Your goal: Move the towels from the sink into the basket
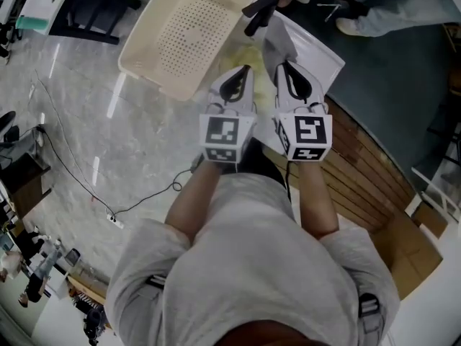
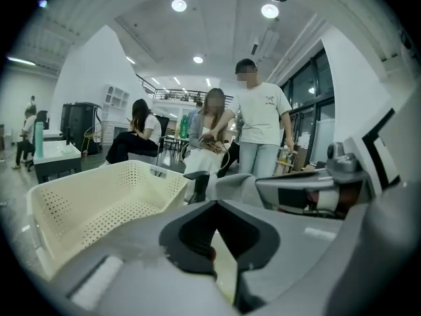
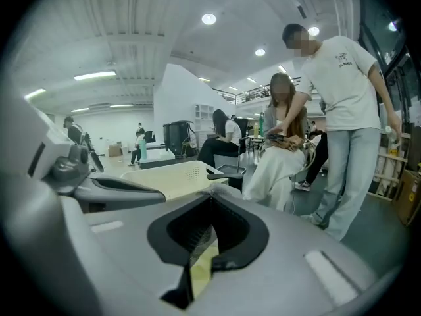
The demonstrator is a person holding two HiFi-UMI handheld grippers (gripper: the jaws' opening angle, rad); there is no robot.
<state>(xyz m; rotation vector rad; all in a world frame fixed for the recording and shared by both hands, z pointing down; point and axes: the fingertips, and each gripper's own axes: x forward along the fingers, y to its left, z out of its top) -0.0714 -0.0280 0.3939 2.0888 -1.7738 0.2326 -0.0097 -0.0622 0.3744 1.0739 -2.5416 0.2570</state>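
Closest to me, the left gripper (image 1: 243, 69) and right gripper (image 1: 279, 63) are held side by side in front of the operator's grey sweatshirt (image 1: 252, 265), pointing slightly downward. The jaws of both are closed on a pale yellow towel (image 3: 200, 268). In each gripper view a strip of the cloth shows in the slit between the closed jaws. From the head view, the towel bunches between the two tips, clear of the floor and just short of the basket (image 1: 144, 60).

The cream, perforated basket sits just past the grippers on the left, its near rim almost at their tips. Its holed bottom is in plain sight and its mouth is open toward me. A white flat top (image 1: 317, 56) lies under the right gripper; I cannot tell whether it belongs to the sink.

Grey marble floor (image 1: 86, 135) spreads out to the left, crossed by a thin black cable (image 1: 144, 202). Wooden slats (image 1: 367, 171) run along the right.

Beyond the basket, a dark carpet (image 1: 389, 71) begins. There a seated person (image 3: 283, 157) and a standing person (image 3: 342, 130) occupy the open hall, with desks and ceiling lights behind them.
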